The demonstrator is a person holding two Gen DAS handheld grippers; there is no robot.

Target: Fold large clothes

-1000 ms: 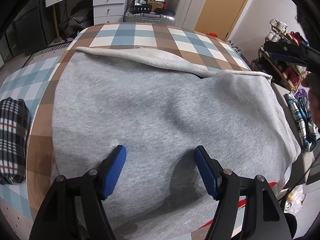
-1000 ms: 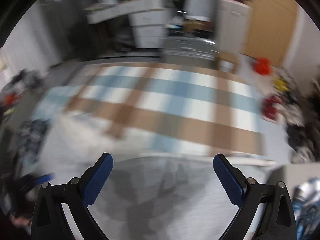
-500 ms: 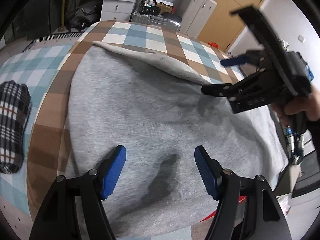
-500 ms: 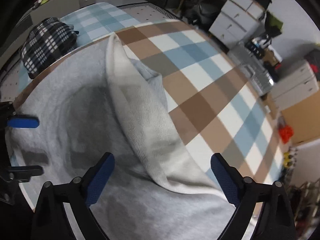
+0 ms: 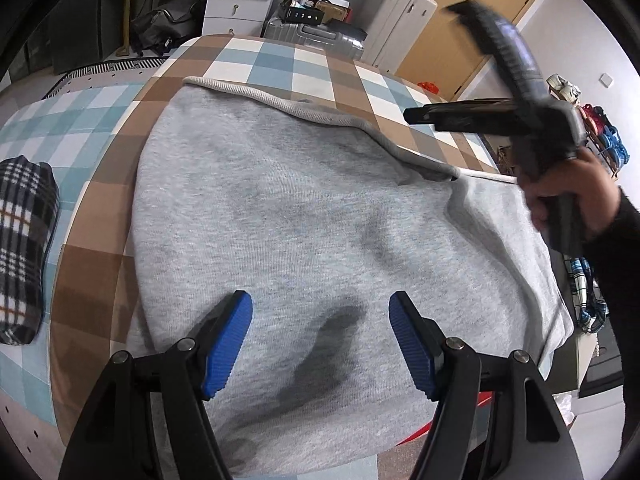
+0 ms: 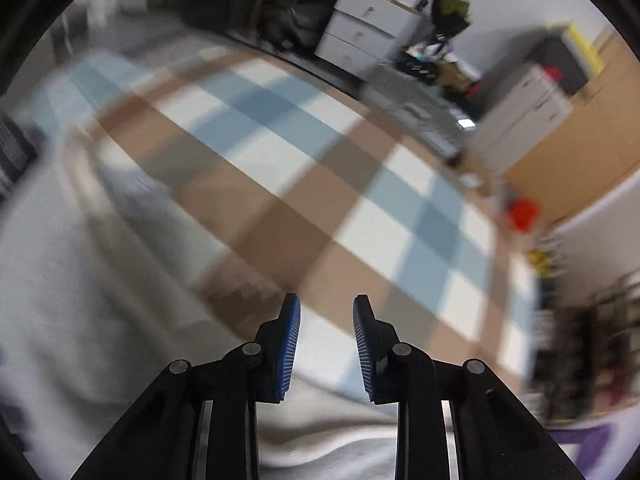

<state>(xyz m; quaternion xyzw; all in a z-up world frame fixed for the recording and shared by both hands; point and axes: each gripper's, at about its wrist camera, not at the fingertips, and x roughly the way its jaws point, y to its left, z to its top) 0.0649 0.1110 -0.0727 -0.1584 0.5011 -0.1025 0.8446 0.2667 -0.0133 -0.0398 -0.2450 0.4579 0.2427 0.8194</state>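
The left gripper hangs tilted down over the near part of the grey sweatshirt, jaws apart and empty, as a second ago. The right gripper, gripped by a hand at the sweatshirt's right edge, has swung in from the side; its jaws are closing, nothing between them. The sweatshirt lies flat on the checked bed cover, its long axis running left to right.

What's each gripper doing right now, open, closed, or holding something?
Left gripper: open, hovering over the grey sweatshirt, holding nothing.
Right gripper: jaws closing, nothing visibly between them; no grip yet.
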